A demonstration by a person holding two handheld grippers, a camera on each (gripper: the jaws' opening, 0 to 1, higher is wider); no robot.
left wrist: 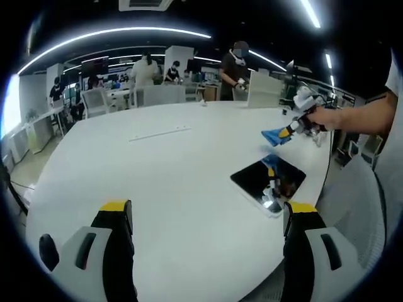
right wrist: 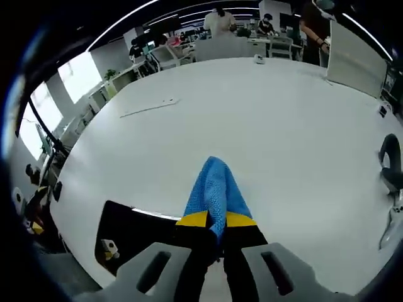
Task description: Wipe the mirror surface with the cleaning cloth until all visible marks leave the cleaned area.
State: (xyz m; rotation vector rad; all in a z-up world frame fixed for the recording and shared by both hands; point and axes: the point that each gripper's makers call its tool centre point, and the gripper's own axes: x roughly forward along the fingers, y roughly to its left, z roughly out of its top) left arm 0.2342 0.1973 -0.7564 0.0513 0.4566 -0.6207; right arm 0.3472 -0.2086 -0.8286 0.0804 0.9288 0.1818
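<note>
While the blue cleaning cloth (right wrist: 216,192) is pinched between the yellow-tipped jaws of the right tongs (right wrist: 216,220) at the lower centre of the right gripper view, its free end is seen fanned out above the white table (right wrist: 283,126). At the lower left of that view the dark mirror (right wrist: 135,236) is seen lying flat on the table, apart from the cloth. In the left gripper view the left tongs (left wrist: 208,211) are seen spread wide at the bottom of the frame, with nothing between the jaws. The mirror (left wrist: 267,179) lies right of centre near the table (left wrist: 157,182) edge, and the right tongs (left wrist: 291,130) are held above it by a hand (left wrist: 327,117) at the right, the cloth (left wrist: 276,136) hanging from them. People are seen at desks in the background.
</note>
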